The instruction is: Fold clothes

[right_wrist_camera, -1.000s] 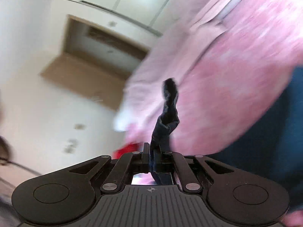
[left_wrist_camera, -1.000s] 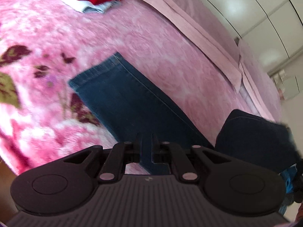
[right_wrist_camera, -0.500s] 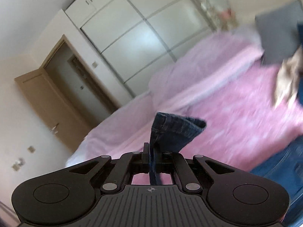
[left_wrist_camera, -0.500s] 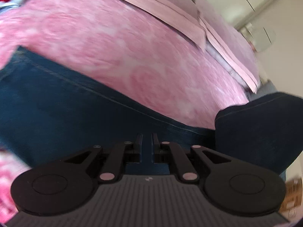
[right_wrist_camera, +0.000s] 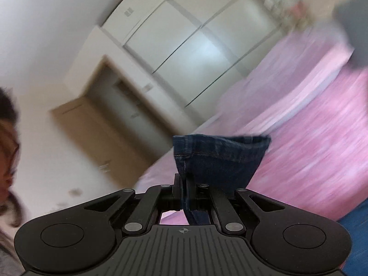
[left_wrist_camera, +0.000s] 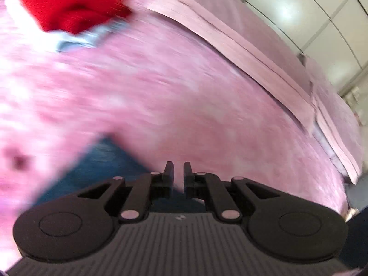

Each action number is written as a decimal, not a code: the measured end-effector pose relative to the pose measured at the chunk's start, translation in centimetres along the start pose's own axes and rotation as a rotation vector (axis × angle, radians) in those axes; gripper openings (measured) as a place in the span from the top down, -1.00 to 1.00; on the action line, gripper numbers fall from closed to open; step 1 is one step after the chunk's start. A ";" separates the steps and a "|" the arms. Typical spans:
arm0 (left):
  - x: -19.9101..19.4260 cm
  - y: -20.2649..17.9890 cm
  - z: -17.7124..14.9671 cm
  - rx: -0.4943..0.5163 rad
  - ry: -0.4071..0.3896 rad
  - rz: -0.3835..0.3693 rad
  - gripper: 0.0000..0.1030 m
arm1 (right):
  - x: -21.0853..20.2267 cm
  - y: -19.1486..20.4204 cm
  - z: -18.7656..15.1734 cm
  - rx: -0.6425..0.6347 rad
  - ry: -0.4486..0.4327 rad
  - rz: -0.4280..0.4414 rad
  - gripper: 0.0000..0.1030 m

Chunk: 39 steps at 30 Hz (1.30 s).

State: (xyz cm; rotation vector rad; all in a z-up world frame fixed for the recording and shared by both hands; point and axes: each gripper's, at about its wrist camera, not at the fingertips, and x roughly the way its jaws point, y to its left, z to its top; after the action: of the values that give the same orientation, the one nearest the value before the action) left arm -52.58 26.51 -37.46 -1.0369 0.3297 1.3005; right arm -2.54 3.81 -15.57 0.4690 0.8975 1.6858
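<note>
Denim jeans [right_wrist_camera: 218,161] hem pinched in right hand-held gripper [right_wrist_camera: 184,184], left hand-held gripper [left_wrist_camera: 176,172] slightly parted, empty.

- In the left wrist view the dark blue denim jeans [left_wrist_camera: 96,168] are smeared by motion blur, and their lower part is hidden behind the black left gripper [left_wrist_camera: 176,171].
- The folded red knit garment [left_wrist_camera: 69,7] is blurred and cut off by the top edge.
- In the right wrist view the black right gripper [right_wrist_camera: 184,181] covers the pinched denim below its fingers.
- The fuzzy pink blanket [right_wrist_camera: 310,151] is streaked.
- A person [right_wrist_camera: 7,156] is cropped at the left edge.
</note>
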 end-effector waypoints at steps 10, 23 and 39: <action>-10.1 5.6 -5.9 -0.132 0.085 0.082 0.93 | 11.6 -3.4 -10.6 0.185 0.584 0.072 -0.50; -9.2 -2.6 -8.9 0.446 0.103 -0.020 0.46 | 7.9 -17.3 -13.2 0.283 0.635 -0.740 -0.50; -6.5 4.5 -5.7 -0.062 -0.017 0.033 0.69 | 7.4 -17.9 -13.8 0.290 0.631 -0.750 -0.50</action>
State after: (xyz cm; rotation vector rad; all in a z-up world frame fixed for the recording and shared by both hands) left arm -56.61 17.58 -37.80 -1.0754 0.2962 1.3561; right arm -3.05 8.06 -38.94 -0.2360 1.5524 0.9998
